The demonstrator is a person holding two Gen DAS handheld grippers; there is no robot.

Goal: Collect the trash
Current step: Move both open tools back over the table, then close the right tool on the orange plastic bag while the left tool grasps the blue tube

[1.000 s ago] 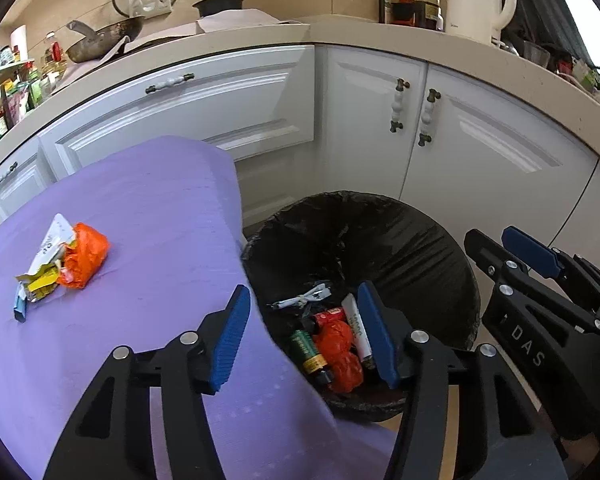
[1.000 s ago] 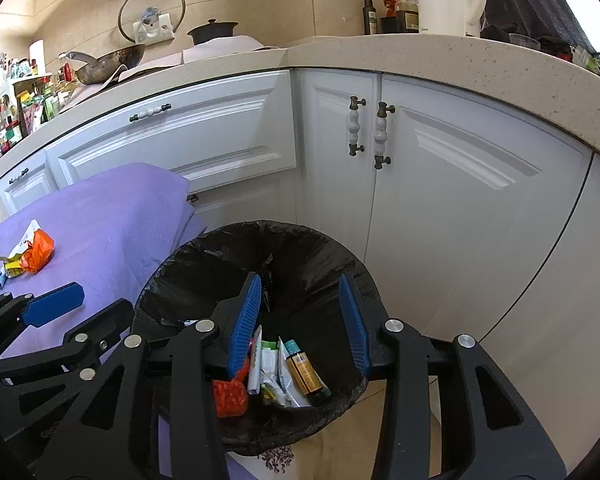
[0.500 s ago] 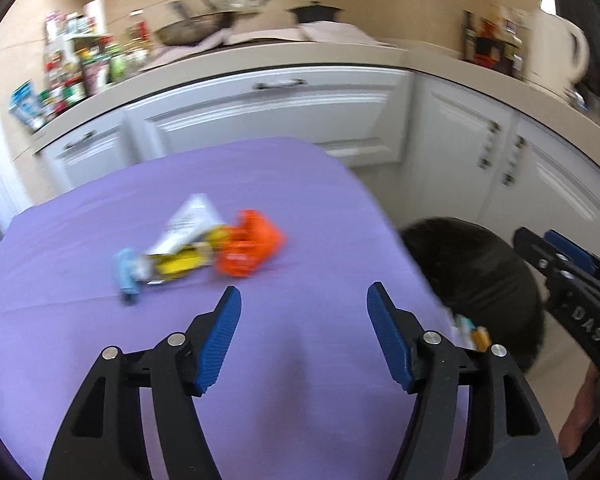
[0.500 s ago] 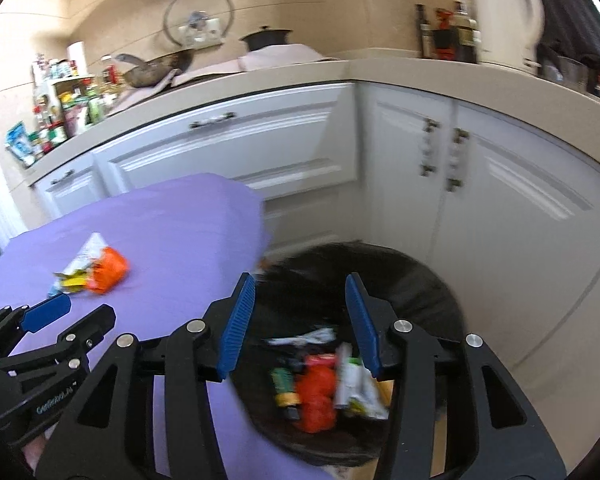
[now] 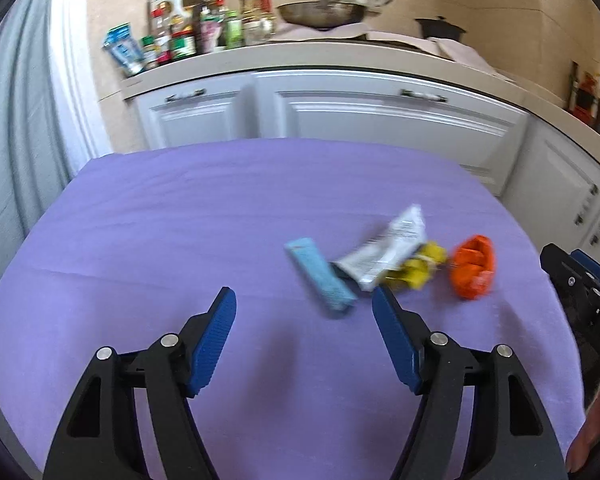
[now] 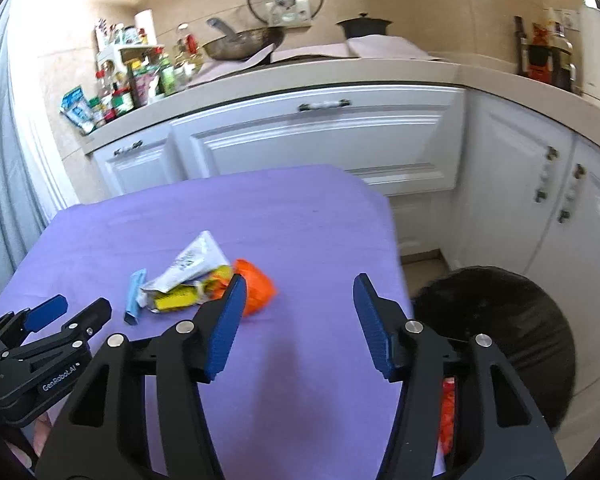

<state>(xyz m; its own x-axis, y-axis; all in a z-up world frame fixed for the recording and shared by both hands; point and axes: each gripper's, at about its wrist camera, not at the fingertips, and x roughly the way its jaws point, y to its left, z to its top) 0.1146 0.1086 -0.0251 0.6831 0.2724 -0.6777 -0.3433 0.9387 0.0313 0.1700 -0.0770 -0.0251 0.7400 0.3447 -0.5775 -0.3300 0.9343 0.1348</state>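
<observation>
Jaws of the left gripper (image 5: pixel 303 312) stand apart and are opening, with nothing between them but bare purple cloth. Jaws of the right gripper (image 6: pixel 298 300) are opening too, and they also grasp nothing; only cloth shows in the gap.

Just beyond the left gripper's right-hand fingertip lies a small heap of trash on the purple-covered counter (image 5: pixel 180 216). A light blue packet (image 5: pixel 320 274) lies nearest, slanting across the cloth. Touching its far end is a white crumpled wrapper (image 5: pixel 388 250), which rests partly on a yellow wrapper (image 5: pixel 416 268). An orange wrapper (image 5: pixel 473 266) sits just beside the yellow one, on the side toward the right gripper, whose black arm shows at the picture's right edge.

From the right wrist view the same heap lies ahead and left of the jaws: the orange wrapper is partly hidden behind the left-hand fingertip, with the yellow, white and blue pieces farther left. The left gripper appears low at the left edge.

Off the counter's right edge, on the floor, stands a bin lined with a black bag (image 6: pixel 512 320); something red shows inside it, behind the gripper's arm. White cabinets (image 6: pixel 312 136) run behind, under a worktop crowded with bottles (image 6: pixel 140 76), a pan (image 6: pixel 240 44) and a black pot (image 6: pixel 364 26).
</observation>
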